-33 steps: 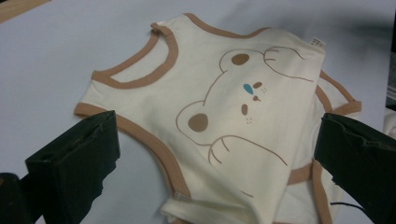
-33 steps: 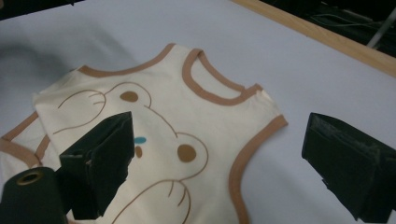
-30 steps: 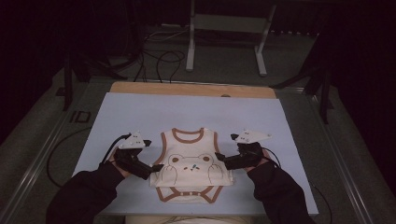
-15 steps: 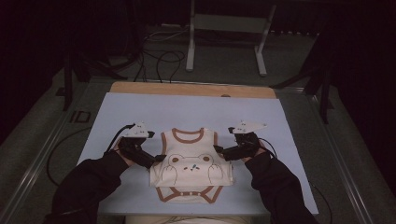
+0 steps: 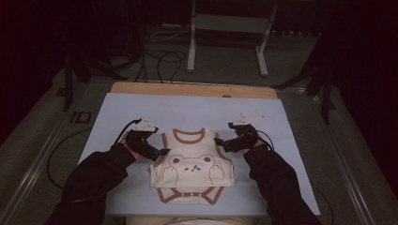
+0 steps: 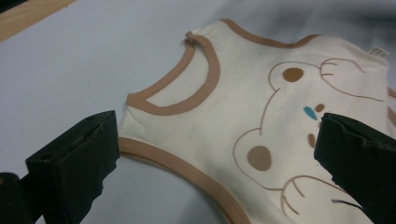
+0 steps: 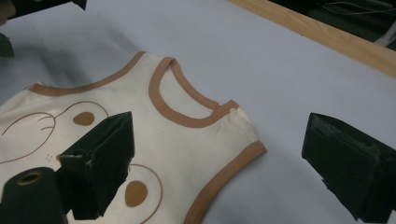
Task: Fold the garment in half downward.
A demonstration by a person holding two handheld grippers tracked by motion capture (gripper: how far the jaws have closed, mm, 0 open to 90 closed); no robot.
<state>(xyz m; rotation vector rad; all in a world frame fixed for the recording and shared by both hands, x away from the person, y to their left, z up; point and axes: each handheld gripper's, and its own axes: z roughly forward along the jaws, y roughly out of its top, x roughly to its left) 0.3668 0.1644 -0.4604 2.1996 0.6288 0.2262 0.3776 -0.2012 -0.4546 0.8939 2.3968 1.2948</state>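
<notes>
Dark workshop floor with cables and a metal stand fills the upper half of the high view; below it, a wooden table (image 5: 195, 89) covered by a pale blue mat (image 5: 197, 112) takes the centre and lower frame.

Baby bodysuit (image 5: 192, 171) lies flat, low centre of the mat, neck opening toward the top of the frame. Cream cloth, brown trim, bear print on the chest.

Left gripper (image 5: 162, 151) sits at the garment's left shoulder, left of centre. In the left gripper view its jaws are spread wide, straddling the shoulder strap and armhole trim, nothing between them yet. Right gripper (image 5: 219, 141) sits at the opposite shoulder, right of centre. In the right gripper view its jaws are likewise wide apart, one over the bear print, one over bare mat, with the shoulder corner between.

Step in hand, as I judge it: taking both shoulders for a lift or fold. To do it well, lower each gripper until one jaw slides under the trim, catch both cloth layers at the shoulder seam, close both sides together, and keep the pull even so the garment stays square.

Against the earlier frames: both grippers have travelled up the frame, from beside the garment's chest to its shoulders, and drawn closer to the cloth. Bodysuit has not shifted.
</notes>
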